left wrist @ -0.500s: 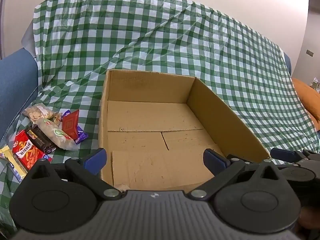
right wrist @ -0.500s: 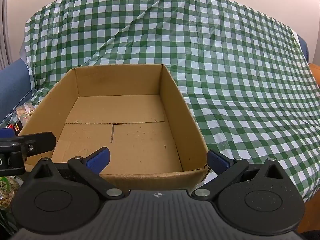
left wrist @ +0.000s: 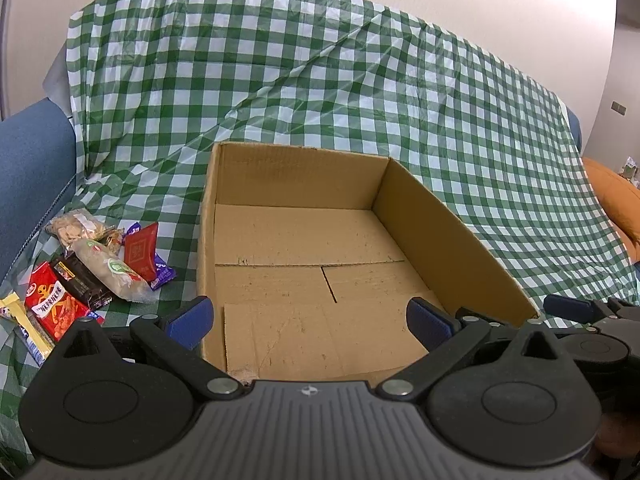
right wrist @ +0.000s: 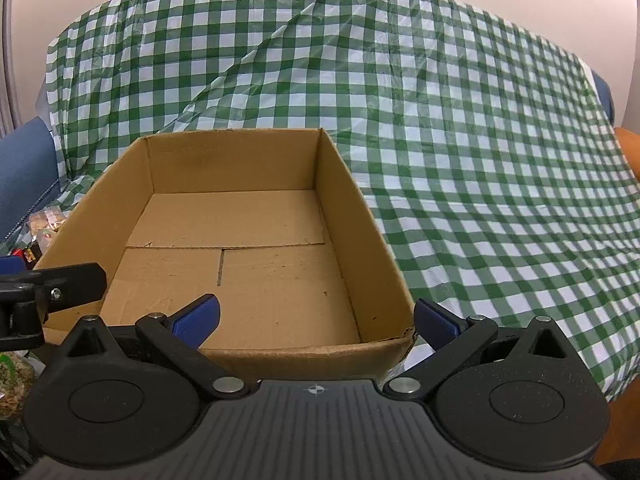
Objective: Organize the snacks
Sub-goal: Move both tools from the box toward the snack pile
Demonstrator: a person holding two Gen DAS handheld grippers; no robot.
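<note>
Nothing's really shifting since the earlier frame: we're still hovering both grippers at the near edge of the cardboard box [left wrist: 304, 240]. Left gripper [left wrist: 308, 320] & right gripper [right wrist: 316, 322] are gaping wide, holding nothing. Snack pile [left wrist: 88, 268] is lying left of the box (on the checked cloth [left wrist: 360, 80]).

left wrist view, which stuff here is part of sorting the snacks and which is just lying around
Part of the job:
- cardboard box, nothing in it
- snack pile left of the box
- left tool, open
- right tool, open

Just there:
- green checked cloth
- blue cushion
- orange cushion
</note>
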